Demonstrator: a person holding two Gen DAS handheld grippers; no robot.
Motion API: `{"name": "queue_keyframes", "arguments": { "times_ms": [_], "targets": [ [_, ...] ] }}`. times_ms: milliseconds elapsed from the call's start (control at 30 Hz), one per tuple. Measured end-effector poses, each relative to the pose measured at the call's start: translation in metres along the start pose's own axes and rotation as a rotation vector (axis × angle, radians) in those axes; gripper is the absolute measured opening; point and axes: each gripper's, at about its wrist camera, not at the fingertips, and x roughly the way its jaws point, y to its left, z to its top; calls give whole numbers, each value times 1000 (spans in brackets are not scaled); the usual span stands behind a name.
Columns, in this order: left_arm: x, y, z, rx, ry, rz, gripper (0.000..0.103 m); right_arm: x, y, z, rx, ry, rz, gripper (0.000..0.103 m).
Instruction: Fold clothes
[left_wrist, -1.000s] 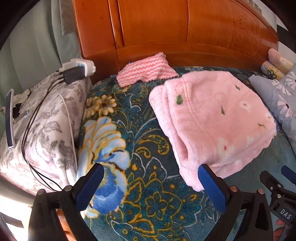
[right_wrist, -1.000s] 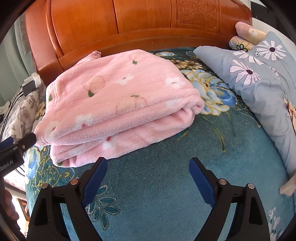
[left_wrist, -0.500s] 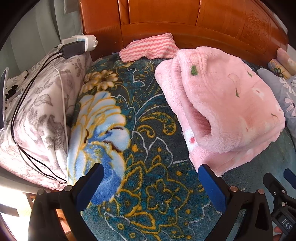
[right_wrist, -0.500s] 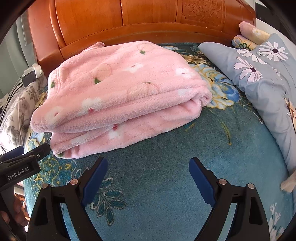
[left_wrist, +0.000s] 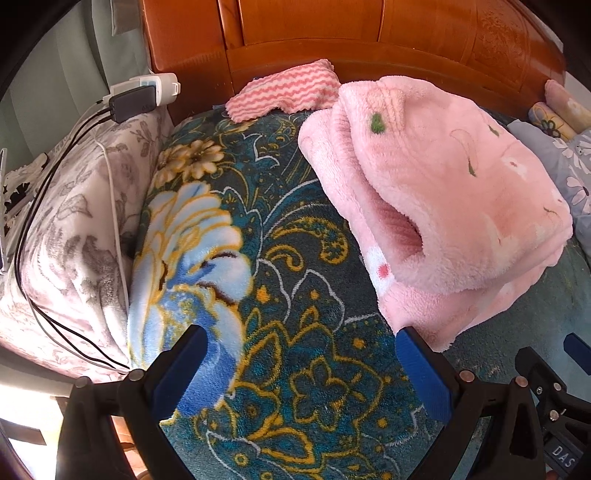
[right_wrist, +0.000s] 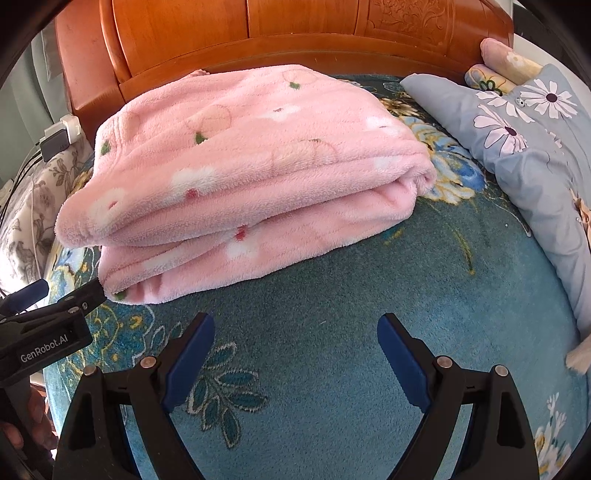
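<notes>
A fluffy pink garment (right_wrist: 255, 173) with a flower print lies folded in several layers on the teal flowered bedspread (right_wrist: 332, 295); the left wrist view shows the garment (left_wrist: 443, 206) from its left end, layers gaping. My left gripper (left_wrist: 303, 347) is open over the bedspread (left_wrist: 258, 258), its right finger just short of the garment's near corner. My right gripper (right_wrist: 295, 339) is open too, nothing between its fingers, a short way in front of the garment's long folded edge. The left gripper's body (right_wrist: 44, 332) shows at the left of the right wrist view.
A wooden headboard (left_wrist: 369, 33) runs behind the bed. A pink-and-white striped cloth (left_wrist: 284, 92) lies against it. A grey floral pillow (left_wrist: 74, 221) carries chargers (left_wrist: 136, 99) and cables on the left. A grey daisy-print pillow (right_wrist: 524, 155) lies on the right.
Both grippers have come lower and closer to the folded garment, which looms larger in both views. Their jaws stayed open and the garment stayed put.
</notes>
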Motion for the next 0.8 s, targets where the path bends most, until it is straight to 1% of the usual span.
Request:
{"name": "queue_keyframes", "arguments": {
  "times_ms": [200, 533, 800],
  "targets": [
    [2, 5, 0, -24, 5, -21, 103, 2, 5, -4, -10, 16, -4, 90],
    [4, 3, 0, -17, 18, -40, 103, 4, 11, -9, -13, 31, -16, 90],
    [4, 2, 0, -13, 18, -54, 103, -1, 15, -13, -20, 21, -72, 90]
  ]
}}
